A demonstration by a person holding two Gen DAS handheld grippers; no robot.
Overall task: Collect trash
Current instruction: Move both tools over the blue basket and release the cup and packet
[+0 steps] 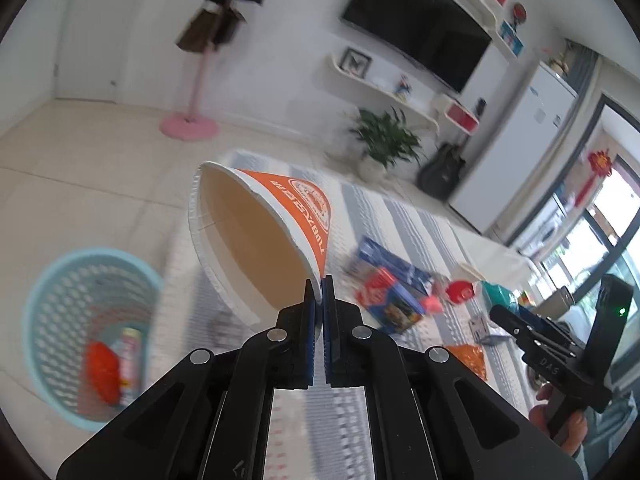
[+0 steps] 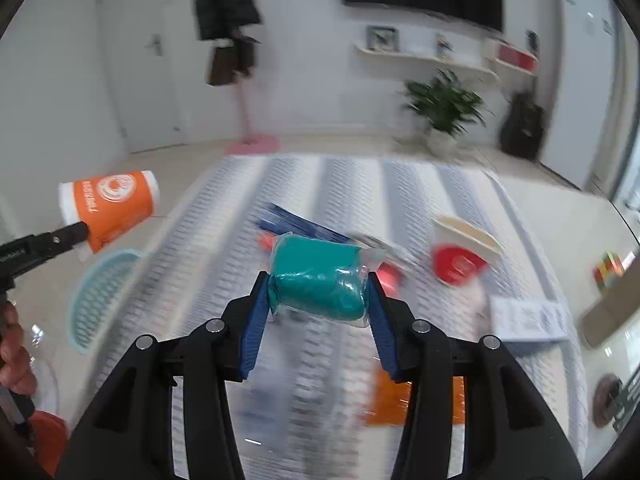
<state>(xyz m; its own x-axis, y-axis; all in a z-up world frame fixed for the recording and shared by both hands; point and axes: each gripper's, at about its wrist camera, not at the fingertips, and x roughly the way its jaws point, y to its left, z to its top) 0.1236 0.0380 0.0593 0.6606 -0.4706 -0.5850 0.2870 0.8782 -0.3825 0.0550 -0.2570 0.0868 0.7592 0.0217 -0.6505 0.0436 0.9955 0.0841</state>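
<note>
We are pinching a cup's (image 1: 256, 236) rim in our left tongs (image 1: 321, 300); our right tongs (image 2: 320, 292) are clamping a teal pack (image 2: 318, 280) over the rug (image 2: 360, 184).

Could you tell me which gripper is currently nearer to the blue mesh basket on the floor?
Left. The left gripper, pinching the orange paper cup, is beside the blue basket. The right gripper, holding a teal packet, is farther off, over the striped rug.

I count, around the striped rug (image 2: 320, 184): one orange paper cup (image 1: 260, 232), one teal packet (image 2: 320, 280), one blue basket (image 1: 80, 336) beside it, two grippers.
</note>
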